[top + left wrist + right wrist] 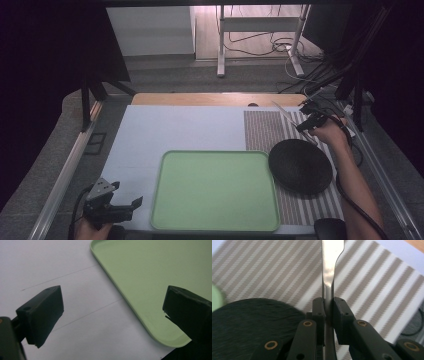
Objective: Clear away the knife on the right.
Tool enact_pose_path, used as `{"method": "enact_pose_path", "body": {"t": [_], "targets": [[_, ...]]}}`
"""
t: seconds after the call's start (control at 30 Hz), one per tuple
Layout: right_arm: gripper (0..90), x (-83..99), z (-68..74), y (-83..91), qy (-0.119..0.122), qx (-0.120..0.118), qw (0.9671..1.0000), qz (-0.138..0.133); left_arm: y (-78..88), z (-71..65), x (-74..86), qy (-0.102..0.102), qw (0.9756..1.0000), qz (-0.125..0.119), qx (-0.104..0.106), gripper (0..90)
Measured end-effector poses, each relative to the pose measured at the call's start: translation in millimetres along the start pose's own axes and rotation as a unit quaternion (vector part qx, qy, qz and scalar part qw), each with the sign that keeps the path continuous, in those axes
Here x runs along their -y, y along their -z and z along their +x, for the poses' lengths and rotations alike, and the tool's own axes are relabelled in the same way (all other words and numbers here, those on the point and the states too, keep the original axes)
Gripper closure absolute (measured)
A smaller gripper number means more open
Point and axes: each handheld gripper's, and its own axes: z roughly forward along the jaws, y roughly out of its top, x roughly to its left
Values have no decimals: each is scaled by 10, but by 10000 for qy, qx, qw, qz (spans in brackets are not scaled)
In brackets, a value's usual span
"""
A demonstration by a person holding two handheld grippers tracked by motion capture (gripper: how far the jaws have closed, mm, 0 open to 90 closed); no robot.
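Observation:
My right gripper [306,125] is shut on a flat silver metal utensil [282,111], lifted over the back right of the striped placemat [262,131]. In the right gripper view the utensil [329,265] runs straight out from between the pads of my right gripper [327,307], its far end cut off by the frame. A round black plate [300,166] lies on the placemat just below the hand, with its rim [249,322] at the lower left. My left gripper [127,194] rests open at the near left, beside the green tray [215,190]. Nothing sits between the wide-apart jaws of this left gripper [112,307].
The green tray's corner [140,270] lies over the pale blue table cover [165,130]. The striped placemat [262,270] covers the right side. A wooden table edge [215,98] runs along the back, with metal rails at both sides and cables on the floor beyond.

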Motion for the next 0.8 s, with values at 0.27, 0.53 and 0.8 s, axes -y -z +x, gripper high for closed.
{"method": "enact_pose_path", "body": {"t": [0.27,0.53,0.8], "targets": [[801,50,419,36,208,-371,9990,-160,0,-4,0,-30,10000,-8,0,43],[801,65,833,132,422,-868,9947,-357,2,-4,0,-40,10000,-15,2,43],[801,115,1242,132,741,-1142,9900,-369,1,-9,-1,-82,10000,-32,15,43]]}}
